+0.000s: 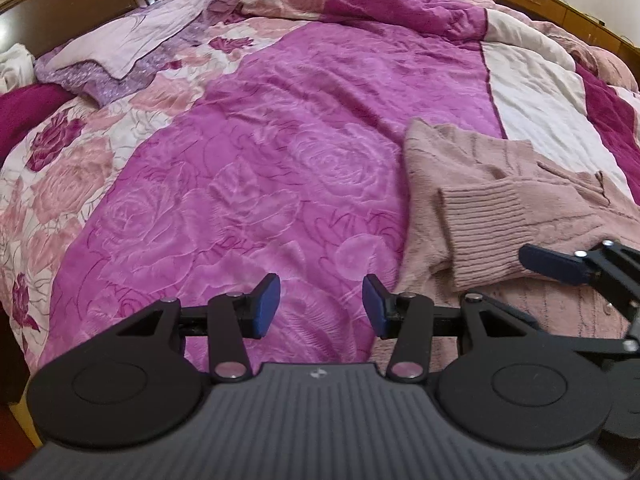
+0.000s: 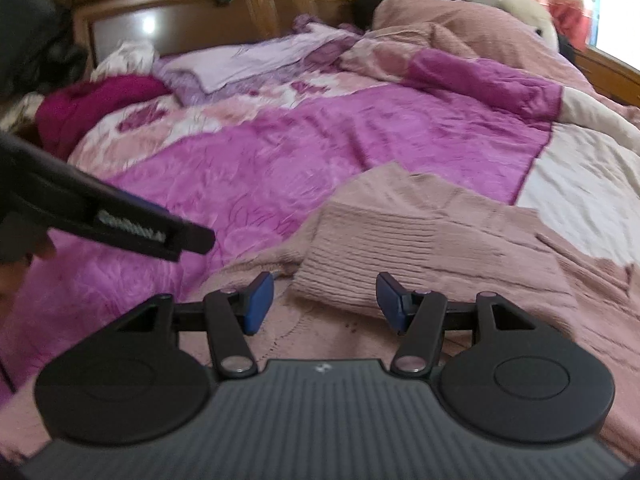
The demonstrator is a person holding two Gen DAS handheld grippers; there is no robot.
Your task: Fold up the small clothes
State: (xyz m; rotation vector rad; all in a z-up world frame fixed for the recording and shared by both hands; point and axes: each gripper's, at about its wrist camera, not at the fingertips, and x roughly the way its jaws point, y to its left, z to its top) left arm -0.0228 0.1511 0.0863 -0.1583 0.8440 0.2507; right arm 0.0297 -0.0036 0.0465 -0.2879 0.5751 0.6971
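A dusty-pink knitted sweater (image 1: 472,168) lies flat on the magenta rose-patterned blanket (image 1: 280,152), with one sleeve folded across it so the ribbed cuff (image 1: 488,236) rests on top. My left gripper (image 1: 321,306) hangs open over bare blanket just left of the sweater's edge, with nothing between its blue pads. My right gripper (image 2: 325,303) is open low over the sweater (image 2: 460,216). The near end of the ribbed cuff (image 2: 372,252) lies just ahead of its fingers, and the pads do not press on it. Each gripper shows in the other's view: the right one (image 1: 560,266) and the left one (image 2: 160,232).
The bed carries a floral quilt (image 1: 72,176), a lilac pillow (image 2: 248,60) and a dark red cloth (image 2: 92,100) near the wooden headboard (image 2: 192,8). A bunched pink cover (image 2: 460,28) with dark hair at its top lies at the far right. A white sheet patch (image 1: 532,100) lies beyond the sweater.
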